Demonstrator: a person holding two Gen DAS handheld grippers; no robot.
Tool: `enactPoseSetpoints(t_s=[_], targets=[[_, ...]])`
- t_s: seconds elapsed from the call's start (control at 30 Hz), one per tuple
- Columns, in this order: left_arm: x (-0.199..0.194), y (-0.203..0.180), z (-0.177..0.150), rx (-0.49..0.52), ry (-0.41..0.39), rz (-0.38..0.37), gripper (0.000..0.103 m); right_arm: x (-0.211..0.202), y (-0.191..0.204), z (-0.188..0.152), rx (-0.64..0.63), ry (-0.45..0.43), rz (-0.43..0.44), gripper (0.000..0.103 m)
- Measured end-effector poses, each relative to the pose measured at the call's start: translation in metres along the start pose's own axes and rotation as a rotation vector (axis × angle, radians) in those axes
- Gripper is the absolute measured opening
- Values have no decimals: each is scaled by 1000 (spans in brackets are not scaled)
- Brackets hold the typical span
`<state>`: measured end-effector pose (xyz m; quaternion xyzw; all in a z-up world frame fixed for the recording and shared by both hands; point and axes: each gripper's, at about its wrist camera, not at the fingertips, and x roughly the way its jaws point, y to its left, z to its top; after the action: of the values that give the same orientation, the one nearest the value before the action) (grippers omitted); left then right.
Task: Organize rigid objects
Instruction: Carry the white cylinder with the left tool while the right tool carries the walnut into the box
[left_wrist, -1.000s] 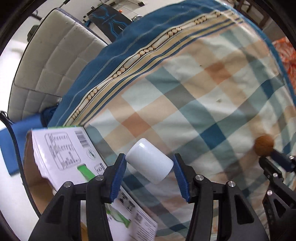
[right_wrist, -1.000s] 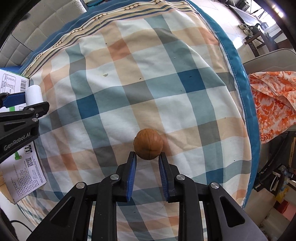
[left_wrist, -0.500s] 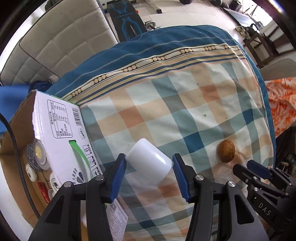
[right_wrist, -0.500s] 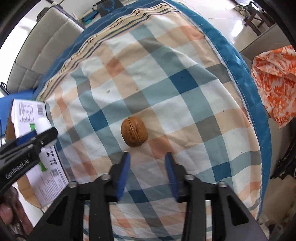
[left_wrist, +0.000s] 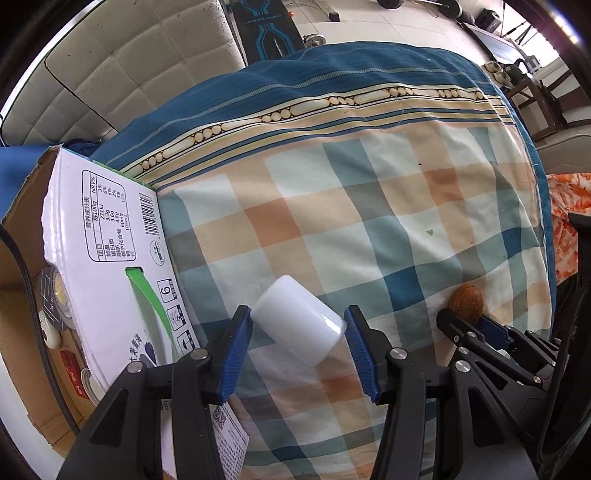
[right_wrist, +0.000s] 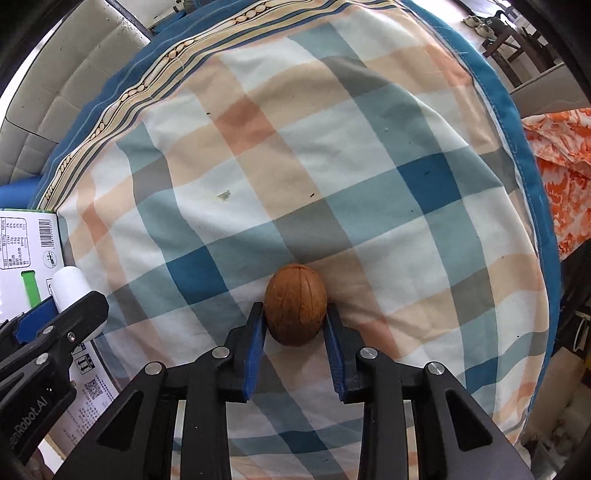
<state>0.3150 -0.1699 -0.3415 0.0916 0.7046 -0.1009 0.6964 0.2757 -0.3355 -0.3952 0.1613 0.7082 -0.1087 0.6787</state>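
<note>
Right gripper (right_wrist: 295, 321) around ridged walnut (right_wrist: 295, 303)

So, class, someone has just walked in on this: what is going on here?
A person is tidying small objects off a checked cloth, a gripping tool in each hand. The left tool holds a white plastic cylinder beside an open cardboard box. The right tool is shut on a walnut lying on the cloth.

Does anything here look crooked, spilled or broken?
Nothing looks spilled or broken. The one crooked thing is the white cylinder: it sits slantwise between the pads of the left gripper, held corner to corner, not squarely. The walnut sits whole between the pads of the right gripper.
</note>
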Motion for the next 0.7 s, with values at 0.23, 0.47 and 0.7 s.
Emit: enactPoseSetpoints(t_s=[0.23,0.47,0.7], targets=[[-43,-1,-11,12,-83,-43,49,-45,6,-24,-55,-68,22,32],[-112,8,-32,21,-206,-88,49,-114,17,-55,-142,-166,56,32],[-177,54,-72,-30,-319,-104,49,-172,55,-85,-247,-238,96,32]])
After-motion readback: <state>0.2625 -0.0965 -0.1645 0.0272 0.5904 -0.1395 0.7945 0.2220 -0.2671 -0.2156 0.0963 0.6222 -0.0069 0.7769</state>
